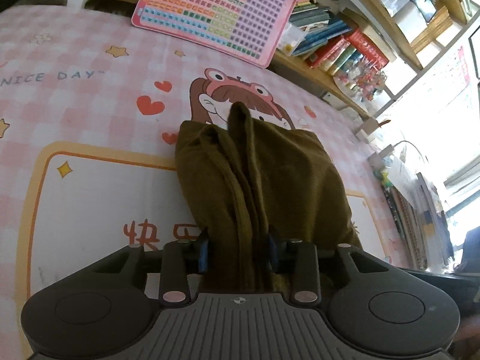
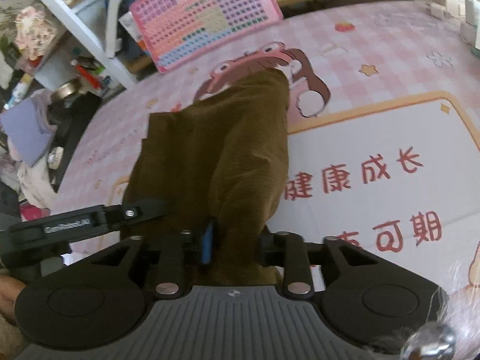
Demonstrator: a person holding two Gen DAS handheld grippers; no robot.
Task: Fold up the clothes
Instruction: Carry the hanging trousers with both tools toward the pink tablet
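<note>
Left claw (image 1: 238, 252) pinching a bunched fold of the cloth (image 1: 261, 180), blue pads tight against the fabric on both sides. Right claw (image 2: 234, 244) likewise pinching the cloth (image 2: 222, 150), a thick wad between its pads; the right view is a bit blurred. The left claw's arm also shows at the left edge of the right view, reaching into the cloth.

Cloth: one piece, olive-brown, soft knit look, matte, no print visible. Gathered into long vertical folds and ridges running away from each claw, a seam or hem edge along one ridge in the left view. Near end lifted in both claws, far end draping down onto the mat (image 1: 90, 96), over the cartoon face printed there. Garment type cannot tell.

Mat: one, pink checked, covers the surface, with stars, hearts, "NICE DAY" text, and a cream panel with red characters.

Beyond the cloth: one pink board (image 1: 216, 15) with a coloured button grid and a small grey screen, propped at the mat's far edge. Behind it shelves (image 1: 345, 45) packed with books.
</note>
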